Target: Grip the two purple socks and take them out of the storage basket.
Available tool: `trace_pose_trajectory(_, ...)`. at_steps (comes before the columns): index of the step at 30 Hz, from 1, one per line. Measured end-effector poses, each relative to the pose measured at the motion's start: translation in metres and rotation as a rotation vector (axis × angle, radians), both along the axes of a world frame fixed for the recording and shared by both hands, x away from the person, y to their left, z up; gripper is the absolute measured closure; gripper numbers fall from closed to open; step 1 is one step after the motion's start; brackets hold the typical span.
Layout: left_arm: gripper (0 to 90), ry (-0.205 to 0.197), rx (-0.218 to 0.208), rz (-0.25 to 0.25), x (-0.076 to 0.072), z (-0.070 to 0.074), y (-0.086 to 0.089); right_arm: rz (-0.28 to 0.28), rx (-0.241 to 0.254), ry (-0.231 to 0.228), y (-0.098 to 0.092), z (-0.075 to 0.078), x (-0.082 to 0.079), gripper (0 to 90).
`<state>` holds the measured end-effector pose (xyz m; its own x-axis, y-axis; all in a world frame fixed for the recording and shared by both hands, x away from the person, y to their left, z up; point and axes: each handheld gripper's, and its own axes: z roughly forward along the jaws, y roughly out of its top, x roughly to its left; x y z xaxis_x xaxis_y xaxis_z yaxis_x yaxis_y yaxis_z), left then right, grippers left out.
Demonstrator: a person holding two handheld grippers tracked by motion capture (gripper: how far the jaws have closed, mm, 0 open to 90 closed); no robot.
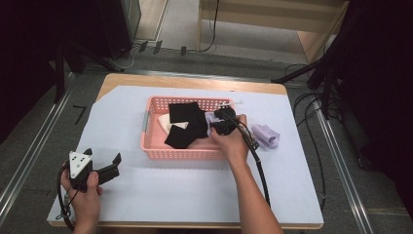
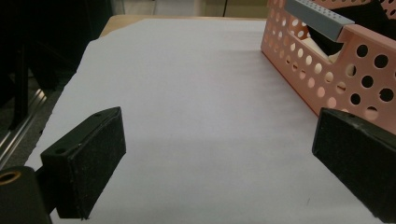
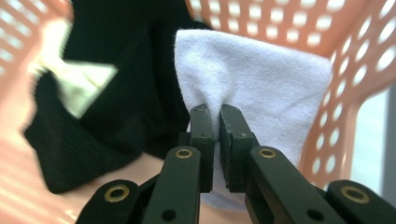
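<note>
The left gripper (image 1: 108, 164) is resting spread wide on the table (image 1: 160, 190), holding nothing; the right gripper (image 3: 214, 116) is pinching the lilac cloth (image 3: 261, 84) inside the pink basket (image 1: 160, 152); its thin bite risks slipping, or dragging the black cloth (image 3: 116, 116) along.

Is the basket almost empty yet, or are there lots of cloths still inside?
One lavender cloth already lies on the table beside the pink basket. The right gripper is pinching a second lavender cloth inside it. Black cloths and a cream one are left. The left gripper waits open.
</note>
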<state>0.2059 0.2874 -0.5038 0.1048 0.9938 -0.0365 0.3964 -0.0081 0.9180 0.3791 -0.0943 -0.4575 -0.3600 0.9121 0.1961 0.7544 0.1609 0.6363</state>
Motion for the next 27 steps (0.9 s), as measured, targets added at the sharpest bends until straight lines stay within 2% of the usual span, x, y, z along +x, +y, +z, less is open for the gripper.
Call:
trace_pose_trajectory(1,3.5,-0.002,0.000,0.000,0.000,0.000,0.000,0.005,0.023,-0.060,-0.005,0.004,-0.003,85.3)
trace_pose_trajectory(2,3.5,-0.002,0.000,0.000,0.000,0.000,0.000,0.005,0.023,-0.060,-0.005,0.004,-0.003,85.3)
trace_pose_trajectory(3,3.5,0.002,0.003,0.001,0.000,0.000,0.000,0.010,0.034,-0.081,-0.006,0.005,-0.004,85.3)
trace_pose_trajectory(4,3.5,0.002,0.004,0.002,0.000,0.000,0.000,0.018,0.033,-0.148,-0.009,0.009,-0.007,85.3)
trace_pose_trajectory(5,3.5,-0.003,0.005,0.000,0.000,0.000,-0.001,0.023,0.042,-0.179,-0.011,0.011,-0.009,85.3)
trace_pose_trajectory(6,3.5,-0.003,0.005,0.000,0.000,0.000,-0.001,0.023,0.042,-0.179,-0.011,0.011,-0.009,85.3)
trace_pose_trajectory(7,3.5,-0.003,0.004,-0.001,0.000,0.000,-0.001,0.028,0.052,-0.206,-0.012,0.013,-0.011,85.2)
trace_pose_trajectory(8,3.5,-0.003,0.005,-0.001,0.000,0.000,-0.001,0.039,0.062,-0.277,-0.013,0.018,-0.014,85.3)
trace_pose_trajectory(9,3.5,-0.005,0.005,-0.001,0.000,0.000,-0.001,0.039,0.062,-0.277,-0.013,0.018,-0.014,85.3)
trace_pose_trajectory(10,3.5,-0.004,0.005,-0.001,0.000,0.000,-0.001,0.038,0.069,-0.296,-0.014,0.020,-0.015,85.3)
trace_pose_trajectory(11,3.5,-0.003,0.006,-0.002,0.000,0.000,-0.001,0.050,0.079,-0.380,-0.014,0.024,-0.019,85.2)
trace_pose_trajectory(12,3.5,-0.004,0.005,-0.001,0.000,0.000,-0.001,0.058,0.077,-0.425,-0.014,0.026,-0.021,85.1)
trace_pose_trajectory(13,3.5,-0.003,0.005,-0.001,0.000,0.000,-0.001,0.058,0.077,-0.425,-0.014,0.026,-0.021,85.1)
trace_pose_trajectory(16,3.5,-0.002,0.005,-0.001,0.000,0.000,0.000,0.078,0.059,-0.515,-0.012,0.031,-0.026,85.1)
trace_pose_trajectory(21,3.5,-0.002,0.004,0.000,0.000,0.000,0.000,0.073,0.108,-0.603,-0.014,0.037,-0.030,84.8)
trace_pose_trajectory(22,3.5,-0.002,0.002,0.000,0.000,0.000,0.000,0.060,0.120,-0.637,-0.016,0.039,-0.032,84.8)
trace_pose_trajectory(24,3.5,-0.001,0.003,-0.001,0.000,0.000,0.000,0.051,0.125,-0.672,-0.018,0.041,-0.033,84.8)
trace_pose_trajectory(26,3.5,-0.002,0.002,0.000,0.000,0.000,-0.001,0.042,0.131,-0.683,-0.019,0.043,-0.035,84.9)
trace_pose_trajectory(27,3.5,-0.002,0.004,0.000,0.000,0.000,-0.001,0.028,0.129,-0.723,-0.023,0.046,-0.036,84.8)
